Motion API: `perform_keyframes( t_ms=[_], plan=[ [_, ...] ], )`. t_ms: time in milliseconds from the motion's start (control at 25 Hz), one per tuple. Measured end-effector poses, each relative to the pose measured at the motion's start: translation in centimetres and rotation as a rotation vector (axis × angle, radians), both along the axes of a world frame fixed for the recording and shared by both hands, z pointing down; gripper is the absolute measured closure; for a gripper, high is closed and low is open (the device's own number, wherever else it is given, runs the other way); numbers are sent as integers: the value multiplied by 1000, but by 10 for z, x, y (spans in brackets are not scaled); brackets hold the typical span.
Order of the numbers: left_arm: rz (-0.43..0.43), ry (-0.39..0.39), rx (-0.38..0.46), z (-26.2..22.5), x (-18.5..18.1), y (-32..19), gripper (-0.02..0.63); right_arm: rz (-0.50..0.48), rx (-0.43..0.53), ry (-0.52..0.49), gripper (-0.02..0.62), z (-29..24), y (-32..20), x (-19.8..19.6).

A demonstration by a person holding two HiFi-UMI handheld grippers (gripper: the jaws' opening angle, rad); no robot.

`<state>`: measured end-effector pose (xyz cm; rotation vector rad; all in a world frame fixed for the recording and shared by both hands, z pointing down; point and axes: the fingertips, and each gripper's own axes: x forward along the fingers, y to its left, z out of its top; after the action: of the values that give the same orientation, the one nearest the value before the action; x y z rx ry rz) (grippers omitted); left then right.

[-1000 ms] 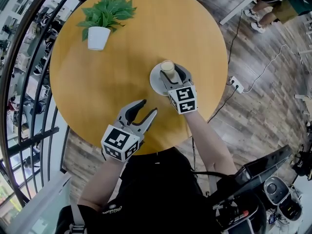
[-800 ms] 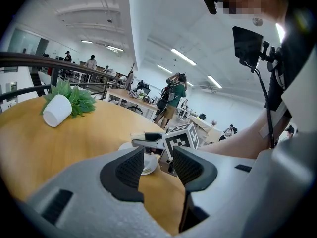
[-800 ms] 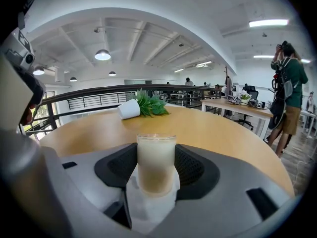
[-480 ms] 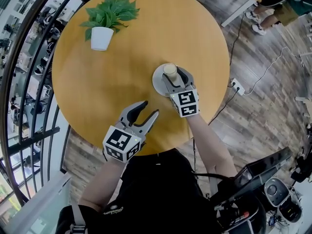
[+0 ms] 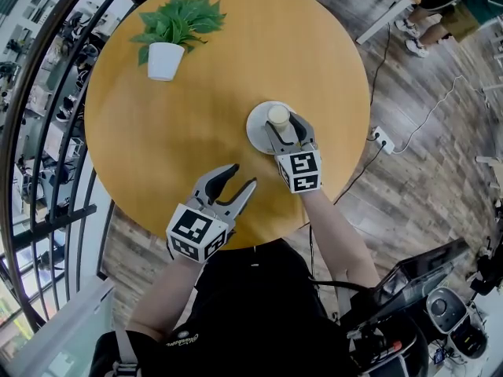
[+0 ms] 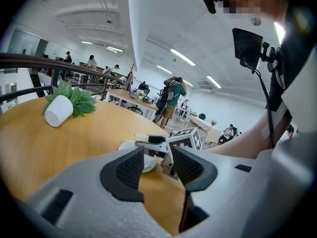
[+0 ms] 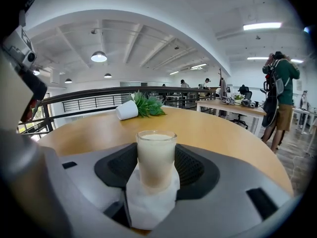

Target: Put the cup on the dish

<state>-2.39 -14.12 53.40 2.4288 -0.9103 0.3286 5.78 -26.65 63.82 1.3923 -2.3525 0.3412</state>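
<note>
Nearest me, my left gripper (image 5: 241, 174) hovers above the near edge of the round wooden table (image 5: 196, 108), its jaws apart with nothing between them. Just beyond it, my right gripper (image 5: 284, 124) is clamped on the clear glass cup of milky liquid (image 7: 156, 157), a pad against each side. The cup is over the middle of the round white dish (image 5: 256, 128). Far across the table stands a leafy green plant in a white pot (image 5: 163, 60).

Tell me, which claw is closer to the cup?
Right. The right claw grips the cup at the white dish; the left claw is open, apart from it, nearer the person.
</note>
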Motion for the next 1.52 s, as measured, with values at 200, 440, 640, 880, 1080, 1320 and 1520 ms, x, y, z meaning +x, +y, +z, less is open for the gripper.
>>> perform_keyframes(
  t_ms=[200, 440, 640, 880, 1080, 1320, 1520],
  plan=[
    [0, 3, 8, -3, 1, 0, 422, 15, -12, -2, 362, 3, 6, 2],
    [-2, 0, 14, -5, 0, 2, 422, 21, -22, -1, 365, 7, 13, 0],
    [-1, 1, 13, -5, 1, 3, 422, 17, -29, 6, 365, 8, 12, 0],
    [-3, -1, 15, -5, 0, 5, 422, 7, -30, 11, 364, 8, 12, 0],
    [-3, 0, 13, -4, 0, 6, 422, 0, -37, 16, 364, 8, 12, 1],
    [-4, 0, 15, -3, 1, 7, 422, -9, -31, 2, 364, 7, 11, -1],
    [-5, 1, 18, -4, 0, 7, 422, -10, -23, -8, 357, 5, 9, -2]
  ],
)
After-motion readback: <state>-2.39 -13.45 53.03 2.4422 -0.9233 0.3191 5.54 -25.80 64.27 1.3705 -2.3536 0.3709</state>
